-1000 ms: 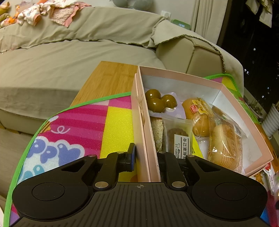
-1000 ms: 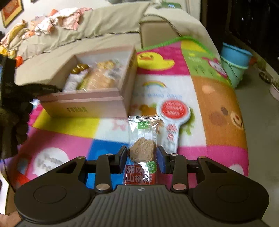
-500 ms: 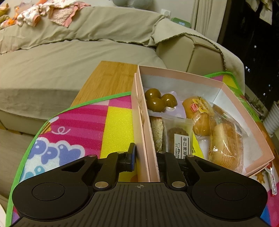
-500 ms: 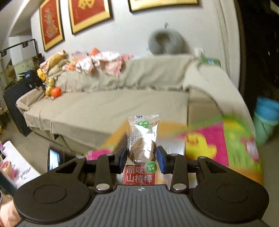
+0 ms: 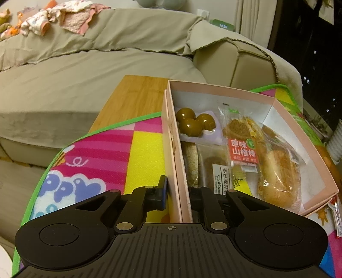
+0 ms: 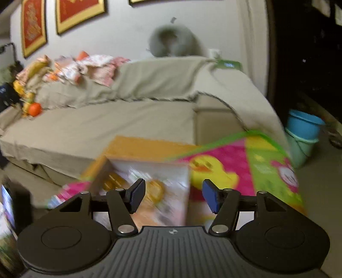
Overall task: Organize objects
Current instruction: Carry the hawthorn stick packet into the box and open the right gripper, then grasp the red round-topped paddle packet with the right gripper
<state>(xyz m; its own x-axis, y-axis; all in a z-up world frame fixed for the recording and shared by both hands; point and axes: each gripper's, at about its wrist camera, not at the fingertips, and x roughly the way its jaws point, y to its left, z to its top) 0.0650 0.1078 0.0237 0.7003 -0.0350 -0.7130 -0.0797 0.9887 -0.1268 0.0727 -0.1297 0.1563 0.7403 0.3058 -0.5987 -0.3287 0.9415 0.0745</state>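
Observation:
A pink cardboard box (image 5: 277, 102) sits on a colourful play mat (image 5: 106, 149). My left gripper (image 5: 178, 192) is shut on the box's near left wall. Inside lie brown glazed balls (image 5: 192, 123), a hawthorn snack packet with a red label (image 5: 241, 143), wrapped buns (image 5: 277, 171) and other wrapped snacks. My right gripper (image 6: 173, 196) is open and empty above the box (image 6: 149, 192), which looks blurred in the right wrist view.
A beige sofa (image 5: 85, 64) runs behind the wooden table (image 5: 136, 96). Clothes (image 5: 57, 15) lie on the sofa back. Blue and green buckets (image 6: 303, 132) stand on the floor at the right. A spoon-shaped packet (image 5: 336, 213) lies beside the box.
My right gripper has opened and let go of the hawthorn snack packet, which now lies inside the box. The left gripper keeps its hold on the box wall.

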